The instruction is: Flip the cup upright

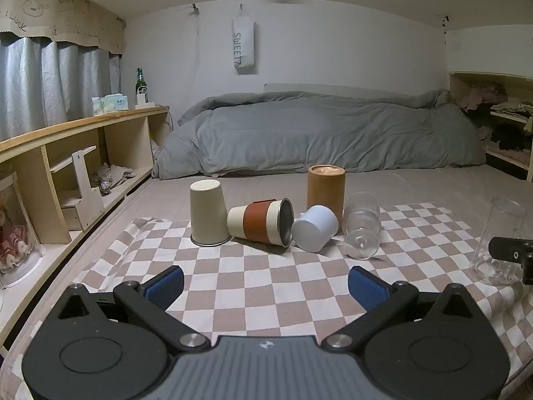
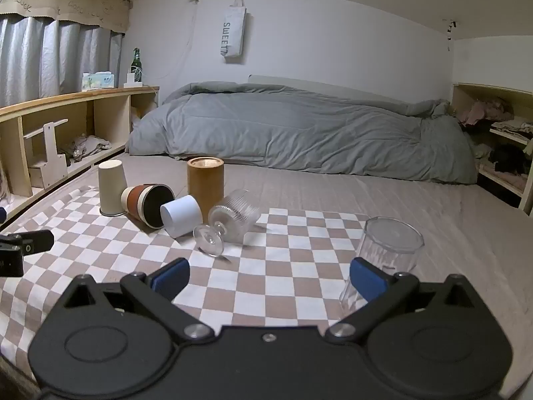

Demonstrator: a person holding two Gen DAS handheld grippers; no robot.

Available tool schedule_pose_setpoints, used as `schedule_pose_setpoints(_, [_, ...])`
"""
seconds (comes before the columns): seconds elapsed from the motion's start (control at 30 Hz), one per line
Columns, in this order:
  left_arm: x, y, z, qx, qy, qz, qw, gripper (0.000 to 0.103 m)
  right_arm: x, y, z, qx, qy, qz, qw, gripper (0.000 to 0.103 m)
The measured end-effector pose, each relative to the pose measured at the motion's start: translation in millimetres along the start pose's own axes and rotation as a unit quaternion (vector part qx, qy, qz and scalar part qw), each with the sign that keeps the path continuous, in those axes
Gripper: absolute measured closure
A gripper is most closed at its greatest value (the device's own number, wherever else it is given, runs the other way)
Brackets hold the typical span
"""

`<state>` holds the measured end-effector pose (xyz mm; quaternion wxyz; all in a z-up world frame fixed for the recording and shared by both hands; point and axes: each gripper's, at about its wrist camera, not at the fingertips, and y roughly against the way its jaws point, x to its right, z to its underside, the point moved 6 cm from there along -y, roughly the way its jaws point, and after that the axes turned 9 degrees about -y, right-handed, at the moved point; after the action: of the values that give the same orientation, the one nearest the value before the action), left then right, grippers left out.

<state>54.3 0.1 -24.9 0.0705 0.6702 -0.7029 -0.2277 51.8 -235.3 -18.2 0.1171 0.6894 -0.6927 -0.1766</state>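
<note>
On the checked cloth [image 2: 266, 286] spread over the bed, the clear tumbler [image 2: 383, 253] stands mouth-down near its right edge, long axis vertical, just beside the right hand-held gripper [image 2: 268, 278], the nearer one; both it and the left hand-held gripper [image 1: 265, 286] gape empty

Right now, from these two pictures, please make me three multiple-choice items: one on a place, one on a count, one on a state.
1. What does the checkered cloth lie on?
A. a desk
B. the bed
C. a shelf

2. How many cups lie on their side?
A. one
B. three
C. five

3. How does the cream cup stand?
A. upside down
B. upright
C. on its side

Answers:
1 B, the cloth is spread on the mattress before the grey duvet.
2 B, the banded cup, the white cup and the ribbed glass lie tipped.
3 A, its rim is on the cloth.
</note>
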Motion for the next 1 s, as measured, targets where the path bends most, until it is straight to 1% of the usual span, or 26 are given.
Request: schedule_pose_setpoints(1.0, [-0.2, -1.5, -1.3, 0.003, -0.001, -0.001, 1.0000, 0.000, -0.4, 0.7, 0.1, -0.001, 0.001, 0.001, 1.000, 0.000])
